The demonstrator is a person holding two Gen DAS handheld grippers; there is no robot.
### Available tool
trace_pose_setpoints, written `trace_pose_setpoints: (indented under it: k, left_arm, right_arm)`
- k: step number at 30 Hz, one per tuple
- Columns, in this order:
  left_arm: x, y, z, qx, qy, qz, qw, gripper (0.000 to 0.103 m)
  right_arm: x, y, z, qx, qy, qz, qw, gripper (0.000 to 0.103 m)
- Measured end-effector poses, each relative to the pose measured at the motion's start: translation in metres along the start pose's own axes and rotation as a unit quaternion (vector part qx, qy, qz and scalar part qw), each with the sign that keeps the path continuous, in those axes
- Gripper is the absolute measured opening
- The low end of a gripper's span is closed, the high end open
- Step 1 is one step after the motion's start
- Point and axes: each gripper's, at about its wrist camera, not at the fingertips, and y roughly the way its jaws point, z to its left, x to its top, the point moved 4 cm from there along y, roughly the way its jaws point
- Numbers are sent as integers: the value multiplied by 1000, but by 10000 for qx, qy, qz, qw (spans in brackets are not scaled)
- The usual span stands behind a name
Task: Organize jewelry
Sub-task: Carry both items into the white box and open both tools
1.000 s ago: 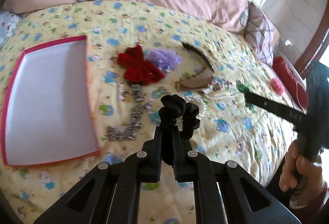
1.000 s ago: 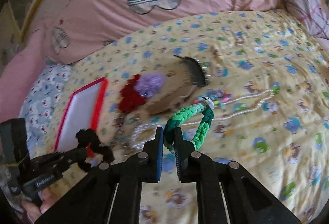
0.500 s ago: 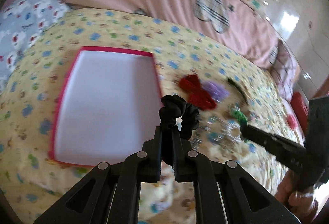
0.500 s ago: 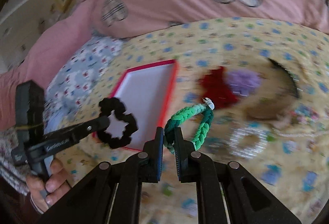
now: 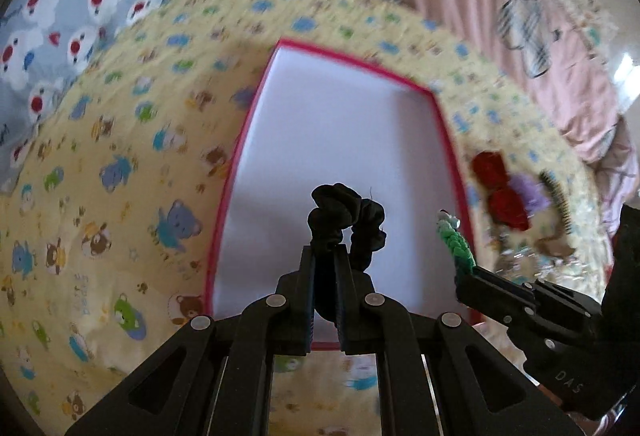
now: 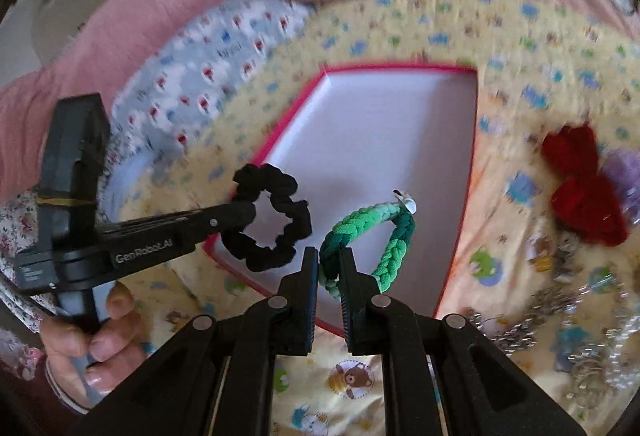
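**Jewelry on its way to an empty tray**

Jewelry is being sorted, and the job looks like it has only just begun.

Left wrist view: the left gripper [image 5: 325,256] has its jaws squeezed tight on a black scrunchie [image 5: 348,220]. The scrunchie hangs in the air over the near end of the red-edged tray [image 5: 448,140]. The white floor of the tray has nothing on it, so nothing is put away yet. On the right side, the right gripper [image 5: 466,268] comes in with a green braided bracelet [image 5: 454,242] right by the tray's right edge. Past that edge, on the yellow bedspread [image 5: 120,140], lie a red bow [image 5: 498,192], a purple puff [image 5: 530,192] and a dark comb [image 5: 556,198]. Some shiny bits lie below them, but they are too blurry to name. I think these things are all left to do.

Right wrist view: the right gripper [image 6: 329,264] pinches the green braided bracelet [image 6: 376,232] with narrow jaws, above the tray's near right part. The left gripper [image 6: 240,210] holds the black scrunchie [image 6: 274,222] over the tray's near left edge [image 6: 256,286]. The two loops are close but not touching. There is lots of open room toward the tray's far edge, so both could be let go there. The red rim stands up a little, so the loops should come down inside it. The red bow [image 6: 580,184] and silver chains [image 6: 560,320] sit on the bedspread right of the tray.
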Motion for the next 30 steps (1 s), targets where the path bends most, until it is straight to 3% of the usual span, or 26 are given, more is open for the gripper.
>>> trace_pose_setpoints:
  k: [4,9,13,17,20,26,30]
  left_arm:
    - [-5,22,-1,228,-14,313,9992,7]
    - [1,30,-3,302,-32,395,9988,9]
    - [3,36,0,217,-123,470,9986,18]
    - [6,39,2,237,-172,443,9986,24]
    - [4,36,5,240,-197,373,9988,31]
    - [-1,13,6,237,-219,177,9993,47]
    - [-6,1,0,207,-181,86,9996,48]
  right_arm:
    - [-11,20,-7,55,110,359,9993,10]
    - [-15,25,-13,129,195,484,9986,15]
    - [-14,27,-16,223,271,493,9982,16]
    - [-12,21,-16,272,303,449,9982,21]
    - [-11,11,-14,268,252,381,9986,35]
    - [-13,-14,-18,262,315,89,9991,36]
    - [-18,-34,-28,146,437,-100,9989,39]
